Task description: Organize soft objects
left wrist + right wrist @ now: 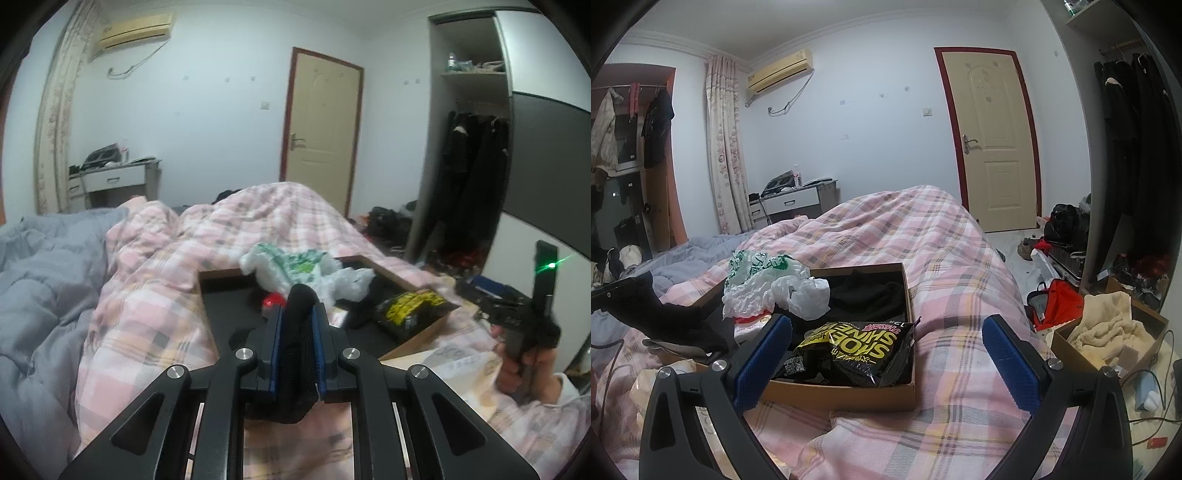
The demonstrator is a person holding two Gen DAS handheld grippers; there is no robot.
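My left gripper (298,312) is shut on a black soft cloth (299,354), which fills the gap between the blue pads and bulges above and below them. It hangs over the near edge of a brown cardboard box (221,275) on the bed. In the right wrist view the same box (849,397) holds a crumpled white and green plastic bag (764,280), a black and yellow packet (857,350) and dark fabric (864,295). My right gripper (886,362) is open, with its pads on either side of the box's near right corner and touching nothing.
A pink plaid quilt (923,240) covers the bed, with a grey duvet (40,280) to the left. A hand (524,365) holds the right gripper at the bed's right side. Bags and a box with a cream towel (1108,332) clutter the floor to the right.
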